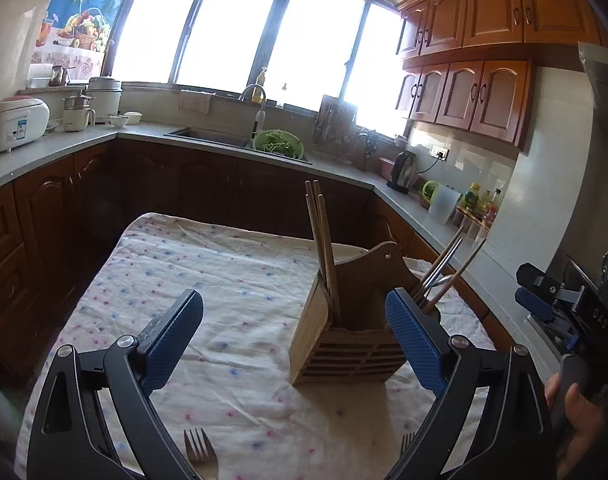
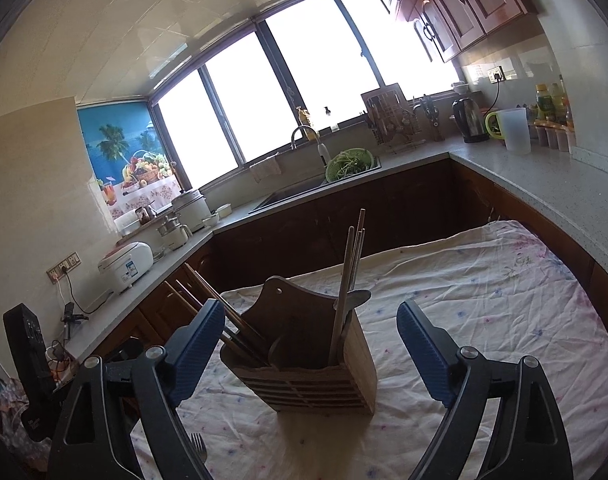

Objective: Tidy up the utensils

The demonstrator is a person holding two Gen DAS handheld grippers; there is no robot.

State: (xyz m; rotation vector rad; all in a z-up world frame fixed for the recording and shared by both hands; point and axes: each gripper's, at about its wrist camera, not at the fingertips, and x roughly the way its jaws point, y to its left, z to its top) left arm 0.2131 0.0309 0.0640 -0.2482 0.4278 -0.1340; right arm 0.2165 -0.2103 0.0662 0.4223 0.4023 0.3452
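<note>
Nearest the lens lay a dull metal fork with four tines (image 1: 199,446) on the pale flower-dotted cloth (image 1: 231,280) that covered the surface, just inside the left claw (image 1: 295,344), whose blue ribbed pads stood wide apart with nothing pressed between them. A second fork (image 1: 408,440) peeped out from behind that claw's right-hand arm — only its tines showed.

Beyond the forks stood the slatted wooden utensil holder with a curved back board (image 2: 304,364), upright on the cloth. Long brown wooden chopsticks (image 1: 324,252) leaned out of one compartment; in the other stood paler chopsticks (image 2: 346,288) together with a metal utensil, perhaps a spoon, though its shape was hard to make out.

The right claw (image 2: 308,356) faced the holder from the other side, its pads also spread and clear of the box; the holder sat framed between them without being touched. In the left view the right claw appeared at the far right edge, with a person's hand (image 1: 576,420) around its grip.

By my reading the chopsticks were already sorted and both claws stood free between placements. The forks remained loose on the cloth — the next move would call for dropping a claw low, closing on a thin flat handle against soft fabric, then lifting it into a compartment without knocking the leaning chopsticks.
</note>
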